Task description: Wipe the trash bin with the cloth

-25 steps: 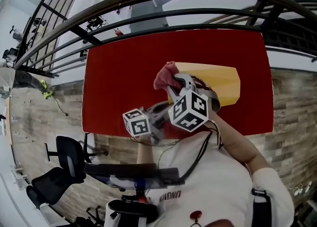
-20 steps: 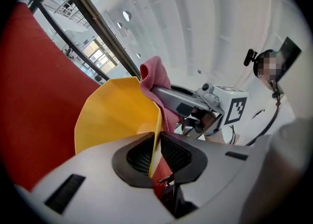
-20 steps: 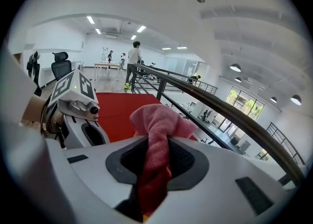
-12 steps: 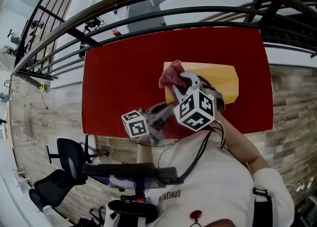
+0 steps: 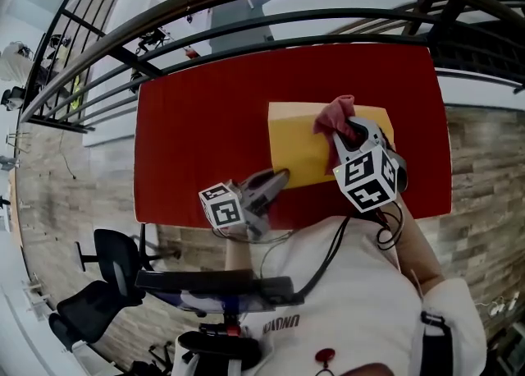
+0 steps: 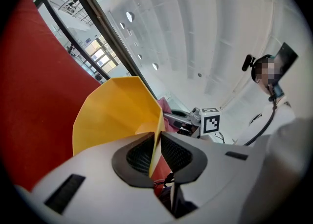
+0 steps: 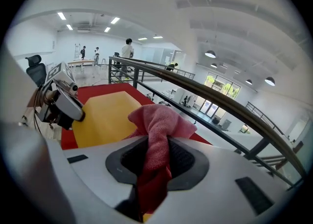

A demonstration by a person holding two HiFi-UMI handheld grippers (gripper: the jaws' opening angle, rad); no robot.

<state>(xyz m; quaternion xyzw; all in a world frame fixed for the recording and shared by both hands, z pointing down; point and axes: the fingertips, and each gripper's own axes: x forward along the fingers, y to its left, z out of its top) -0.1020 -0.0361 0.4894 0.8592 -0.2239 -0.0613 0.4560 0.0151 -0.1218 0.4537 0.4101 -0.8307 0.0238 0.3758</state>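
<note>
Right tool (image 5: 344,130), pinching the cloth (image 5: 335,112), has swept rightward along the trash bin (image 5: 297,151); left tool (image 5: 276,179) clamps its rim, so the wipe's underway.

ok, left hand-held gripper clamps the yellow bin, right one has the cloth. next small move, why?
Probably lower the pink cloth onto the yellow bin and sweep it toward the left hand-held gripper. The right hand-held gripper is shut on the cloth at the bin's far right corner, and the left one pins the bin's wall.
</note>
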